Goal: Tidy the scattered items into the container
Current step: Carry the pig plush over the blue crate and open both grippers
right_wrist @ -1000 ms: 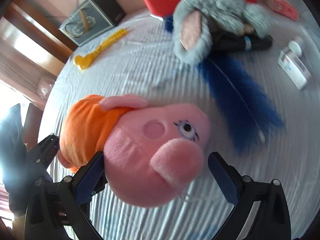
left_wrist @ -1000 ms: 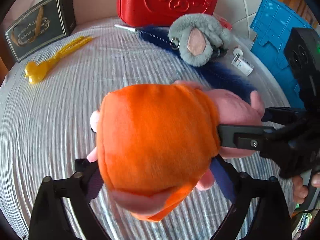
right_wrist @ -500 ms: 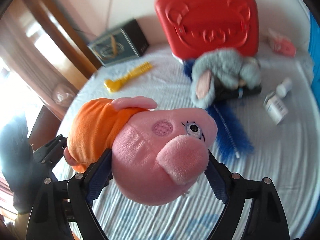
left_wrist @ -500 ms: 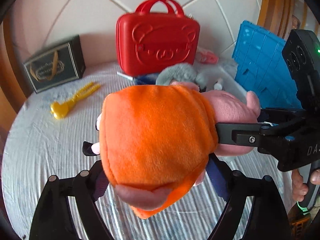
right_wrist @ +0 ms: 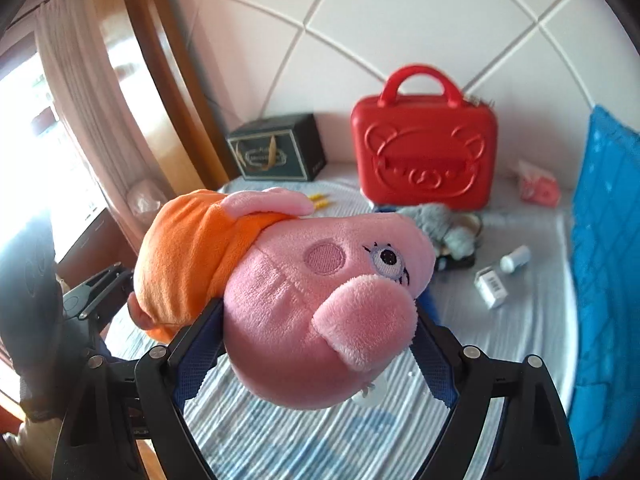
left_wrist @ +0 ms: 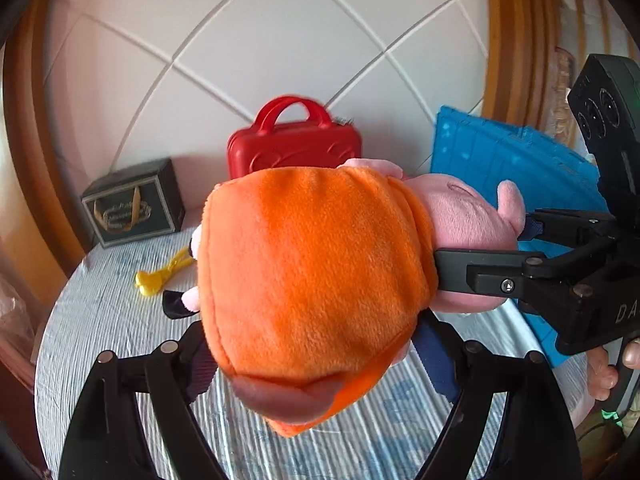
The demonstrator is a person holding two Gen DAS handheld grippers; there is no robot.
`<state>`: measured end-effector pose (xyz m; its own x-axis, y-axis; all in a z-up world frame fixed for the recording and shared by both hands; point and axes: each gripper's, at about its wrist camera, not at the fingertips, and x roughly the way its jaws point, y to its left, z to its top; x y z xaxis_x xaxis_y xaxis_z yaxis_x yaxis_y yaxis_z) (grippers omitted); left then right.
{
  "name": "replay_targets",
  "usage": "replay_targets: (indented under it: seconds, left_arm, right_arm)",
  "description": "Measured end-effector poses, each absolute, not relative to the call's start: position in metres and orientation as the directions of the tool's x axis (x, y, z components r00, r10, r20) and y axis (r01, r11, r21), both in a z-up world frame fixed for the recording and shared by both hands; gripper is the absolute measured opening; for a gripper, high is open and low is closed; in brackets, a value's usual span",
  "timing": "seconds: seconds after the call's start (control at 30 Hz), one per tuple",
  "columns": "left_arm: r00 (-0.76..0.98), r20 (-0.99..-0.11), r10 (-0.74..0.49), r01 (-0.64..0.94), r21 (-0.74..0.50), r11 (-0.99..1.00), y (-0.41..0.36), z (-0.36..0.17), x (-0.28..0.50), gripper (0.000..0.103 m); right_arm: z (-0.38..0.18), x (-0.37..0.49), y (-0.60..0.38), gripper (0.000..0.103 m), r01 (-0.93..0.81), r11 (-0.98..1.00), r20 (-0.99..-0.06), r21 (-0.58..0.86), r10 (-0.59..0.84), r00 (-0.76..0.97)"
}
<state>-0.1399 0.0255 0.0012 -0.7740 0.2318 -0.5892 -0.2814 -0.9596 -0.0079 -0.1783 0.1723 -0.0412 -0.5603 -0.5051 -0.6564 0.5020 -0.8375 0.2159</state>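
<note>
Plush and light, the pig toy is carried above the bed, clamped by both tongs: the left tongs are closed on its orange body, the right tongs on its pink head. Being soft and squashy, it is best gripped across the bulk, since ears or limbs would likely flop. The blue container stands just beside.

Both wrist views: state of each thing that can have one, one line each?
pig plush: off the bed, clamped at both ends
left gripper: shut on the orange body
right gripper: shut on the pink head
red case: upright, closed
dark gift box: closed, upright by the wall
grey plush: lying on the bed
white bottle: on its side
yellow toy: flat on the bed
</note>
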Motion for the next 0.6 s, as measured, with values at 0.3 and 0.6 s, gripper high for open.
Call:
replay_targets:
  seconds: [0.3,0.6]
  left_arm:
    - [-0.778,-0.504,0.375,-0.421,-0.025,-0.907,0.074,0.047,-0.108,0.084]
    - [-0.744,-0.453,0.491,-0.554,0.006,-0.833,0.205,0.103,-0.085,0.084]
  right_arm:
    - [0.015,-0.121,0.221,0.088,0.385,-0.911,-0.612,0.148,-0.390,-0.688]
    - [0.070,-0.074,0.339,0.088,0.258,-0.960,-0.535,0.110,-0.276,-0.798]
